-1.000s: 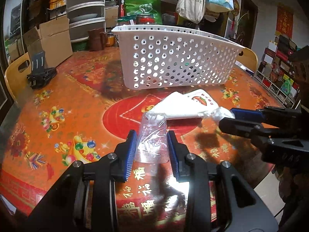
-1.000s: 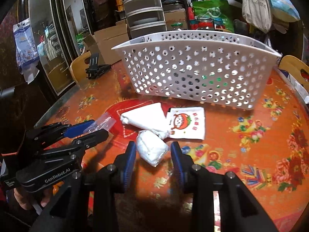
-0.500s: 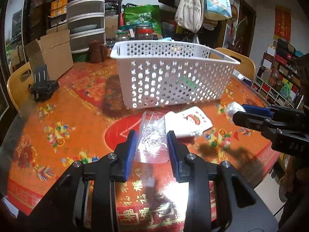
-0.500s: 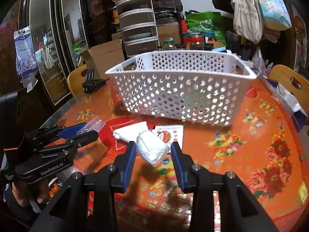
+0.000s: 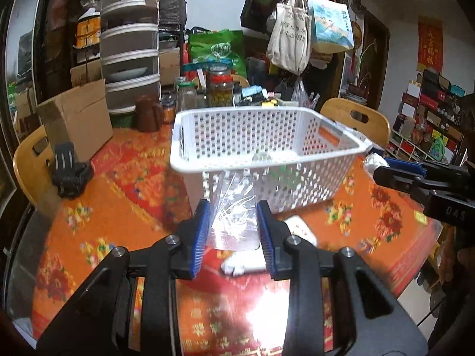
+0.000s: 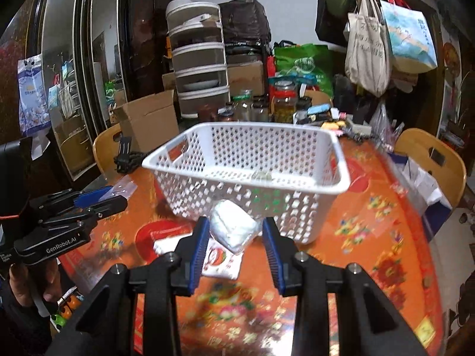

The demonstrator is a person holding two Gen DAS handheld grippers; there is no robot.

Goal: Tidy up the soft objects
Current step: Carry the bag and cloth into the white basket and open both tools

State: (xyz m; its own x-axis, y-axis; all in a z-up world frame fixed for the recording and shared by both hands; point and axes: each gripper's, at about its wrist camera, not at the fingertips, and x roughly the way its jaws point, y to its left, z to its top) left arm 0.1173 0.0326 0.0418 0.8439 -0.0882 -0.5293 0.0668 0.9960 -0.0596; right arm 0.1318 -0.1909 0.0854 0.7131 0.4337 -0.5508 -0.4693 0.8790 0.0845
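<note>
My left gripper is shut on a clear plastic bag and holds it above the table, just in front of the white perforated basket. My right gripper is shut on a white wrapped packet, raised before the same basket. A white pouch with a red tomato print and a white folded packet lie on the orange tablecloth below. A small clear item lies in the basket. The left gripper also shows in the right wrist view, the right one in the left wrist view.
A cardboard box, a black clamp, jars and a stacked container tower stand behind the basket. Wooden chairs ring the round table. Hanging bags are at the back.
Both grippers have risen from the table with their loads and moved toward the basket; its inside now shows from above. The two remaining packets stay on the cloth.
</note>
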